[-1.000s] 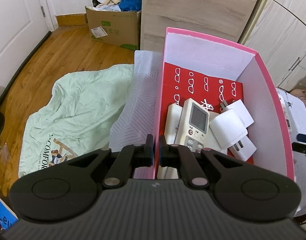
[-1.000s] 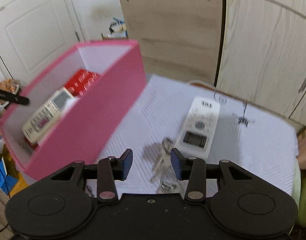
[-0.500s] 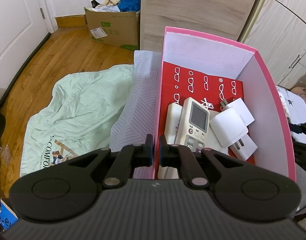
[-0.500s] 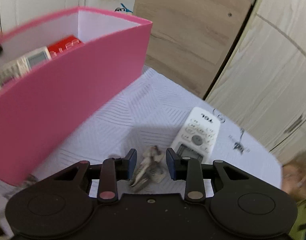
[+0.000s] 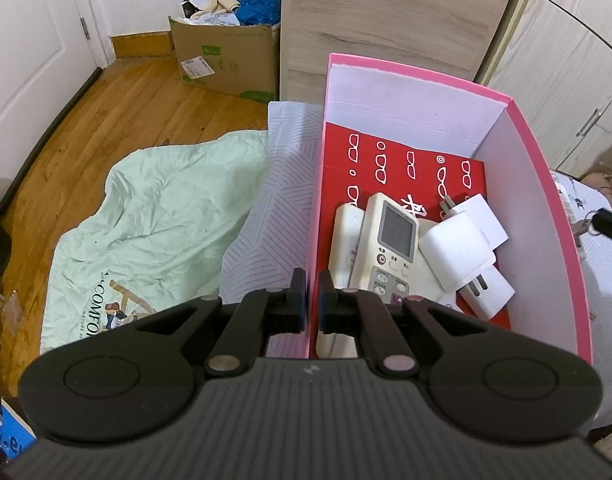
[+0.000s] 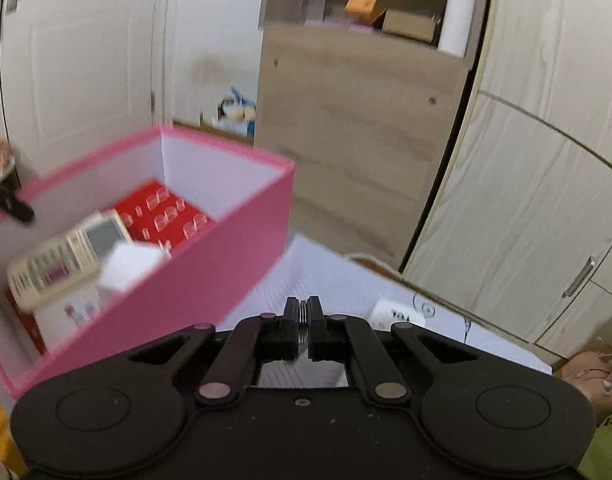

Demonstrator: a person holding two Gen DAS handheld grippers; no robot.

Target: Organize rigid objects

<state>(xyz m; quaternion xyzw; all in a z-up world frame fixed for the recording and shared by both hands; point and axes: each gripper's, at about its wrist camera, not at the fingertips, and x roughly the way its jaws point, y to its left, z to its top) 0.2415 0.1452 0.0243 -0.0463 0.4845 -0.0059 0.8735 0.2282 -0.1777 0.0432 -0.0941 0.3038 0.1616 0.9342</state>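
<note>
The left gripper (image 5: pixel 312 300) fingers are pinching the pink box (image 5: pixel 546 184) wall. Just beyond them inside are lying remotes (image 5: pixel 390 244) and white plugs (image 5: pixel 462 256) on a red card (image 5: pixel 406 160). The right gripper (image 6: pixel 304 326) fingers are clamping a metal key ring (image 6: pixel 303 320), a "TCL" remote (image 6: pixel 398 314) just past them on the bench (image 6: pixel 330 276).

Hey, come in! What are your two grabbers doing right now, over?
Left gripper clamped on the pink box wall. Right gripper shut on the key ring. White remote on the bed, nothing blocking the box.
</note>
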